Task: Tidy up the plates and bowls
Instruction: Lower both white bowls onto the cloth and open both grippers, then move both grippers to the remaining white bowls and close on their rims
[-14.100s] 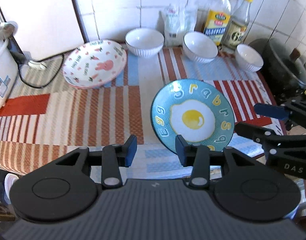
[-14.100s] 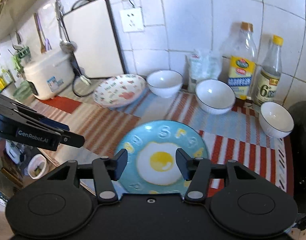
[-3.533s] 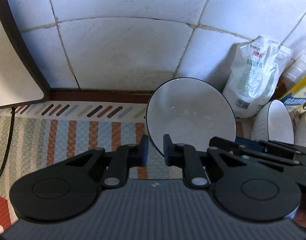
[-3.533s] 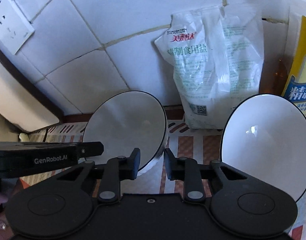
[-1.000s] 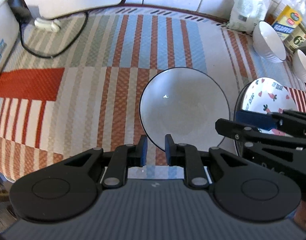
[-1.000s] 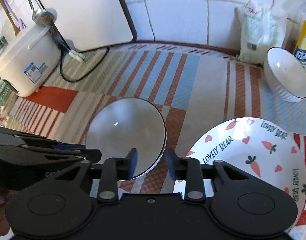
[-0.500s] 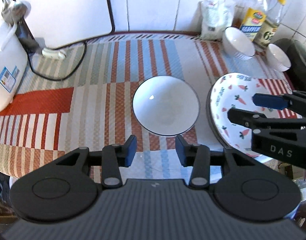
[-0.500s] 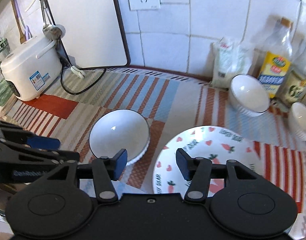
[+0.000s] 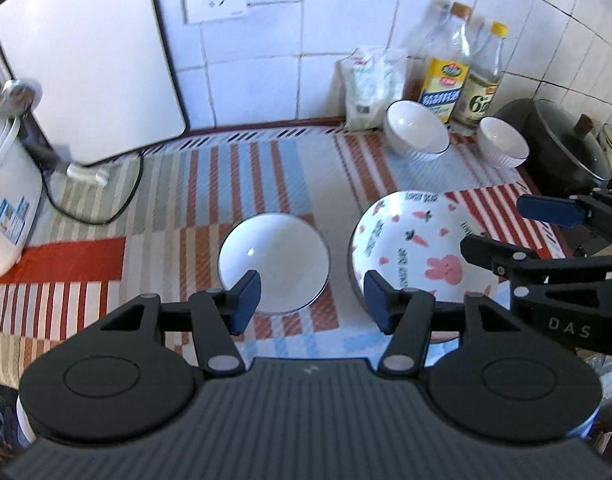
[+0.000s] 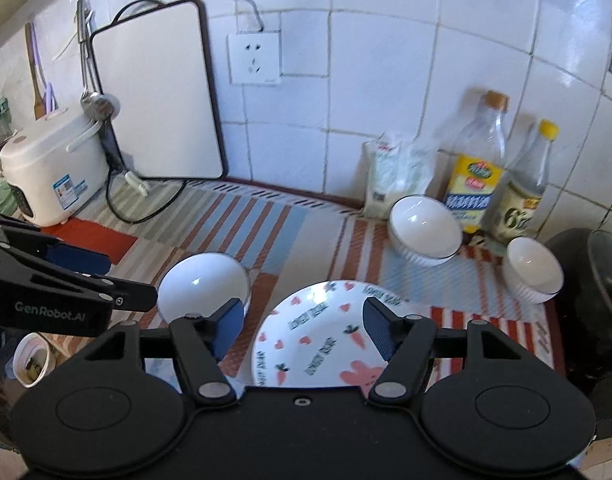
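A white bowl with a dark rim (image 9: 274, 258) (image 10: 205, 286) rests on the striped mat, just left of the carrot-and-bunny plate (image 9: 417, 248) (image 10: 325, 340). My left gripper (image 9: 311, 300) (image 10: 118, 280) hovers above the bowl's near rim. Its jaws are opening and the pads touch nothing. To the right, my right gripper (image 10: 302, 328) (image 9: 505, 226) hangs over the plate's near side, jaws also opening, with nothing between the pads. Two more white bowls (image 9: 415, 130) (image 9: 503, 140) stand at the back right by the bottles.
A rice cooker (image 9: 6, 200) and a leaning cutting board (image 9: 86, 60) with a cable fill the left. A salt bag (image 9: 365, 84), oil bottles (image 9: 445, 76) and a dark pot (image 9: 561, 148) line the back right. A paper cup (image 10: 32, 360) sits below the counter's front edge.
Both grippers let go of the white bowl's rim, opened wider and rose back from it. The bowl now stands alone on the mat beside the plate.
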### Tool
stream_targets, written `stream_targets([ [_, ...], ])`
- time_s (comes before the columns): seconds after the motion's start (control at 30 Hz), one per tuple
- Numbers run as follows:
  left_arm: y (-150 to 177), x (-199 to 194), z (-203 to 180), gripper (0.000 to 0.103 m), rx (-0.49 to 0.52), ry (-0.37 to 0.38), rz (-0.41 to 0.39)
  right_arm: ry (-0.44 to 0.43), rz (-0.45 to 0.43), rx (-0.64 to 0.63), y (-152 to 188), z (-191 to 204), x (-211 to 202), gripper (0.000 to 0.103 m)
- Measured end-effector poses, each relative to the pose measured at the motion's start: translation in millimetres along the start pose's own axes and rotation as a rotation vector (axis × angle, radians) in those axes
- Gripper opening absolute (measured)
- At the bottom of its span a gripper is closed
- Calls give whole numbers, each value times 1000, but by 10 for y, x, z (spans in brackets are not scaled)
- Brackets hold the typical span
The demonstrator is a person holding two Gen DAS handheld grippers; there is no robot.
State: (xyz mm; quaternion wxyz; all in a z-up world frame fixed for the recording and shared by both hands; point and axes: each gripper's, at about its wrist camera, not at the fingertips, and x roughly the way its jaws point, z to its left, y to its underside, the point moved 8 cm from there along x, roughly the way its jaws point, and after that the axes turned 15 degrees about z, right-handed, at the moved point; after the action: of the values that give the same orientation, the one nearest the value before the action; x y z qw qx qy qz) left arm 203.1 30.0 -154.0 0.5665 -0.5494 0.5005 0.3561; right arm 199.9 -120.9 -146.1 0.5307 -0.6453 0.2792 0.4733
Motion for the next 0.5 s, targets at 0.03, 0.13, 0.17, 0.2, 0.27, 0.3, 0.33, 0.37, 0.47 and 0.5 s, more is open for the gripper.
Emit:
stream_targets([
  [0.03,-39,-8,-34,58,7,0,-5,5,-6,2,-12,-47,-16,71],
  [0.13,-173,-14,-134,62,19,-4,-19,14,-20,4,-50,-180,-27,71],
  [0.17,-215,-13,-165,62,20,-5,-24,17,-22,5,-70,-221,-20,71],
  [0.2,-264,-7,-192,63,18,-6,-29,16,-24,5,-92,-271,-16,71],
  [0.27,-372,6,-249,63,6,-10,-32,11,-31,11,-136,-385,-11,71],
  [0.3,-420,13,-281,65,8,-6,-37,11,-31,15,-164,-453,-7,71],
  [0.33,-478,20,-318,66,11,-5,-40,9,-36,15,-192,-517,-10,71],
  [0.37,-529,26,-349,66,12,-8,-45,8,-41,13,-219,-575,-9,71],
  [0.47,-690,60,-427,67,-5,-8,-54,0,-53,13,-297,-749,-6,71],
  [0.5,-730,71,-451,68,-9,-5,-56,-7,-54,14,-328,-814,3,71],
])
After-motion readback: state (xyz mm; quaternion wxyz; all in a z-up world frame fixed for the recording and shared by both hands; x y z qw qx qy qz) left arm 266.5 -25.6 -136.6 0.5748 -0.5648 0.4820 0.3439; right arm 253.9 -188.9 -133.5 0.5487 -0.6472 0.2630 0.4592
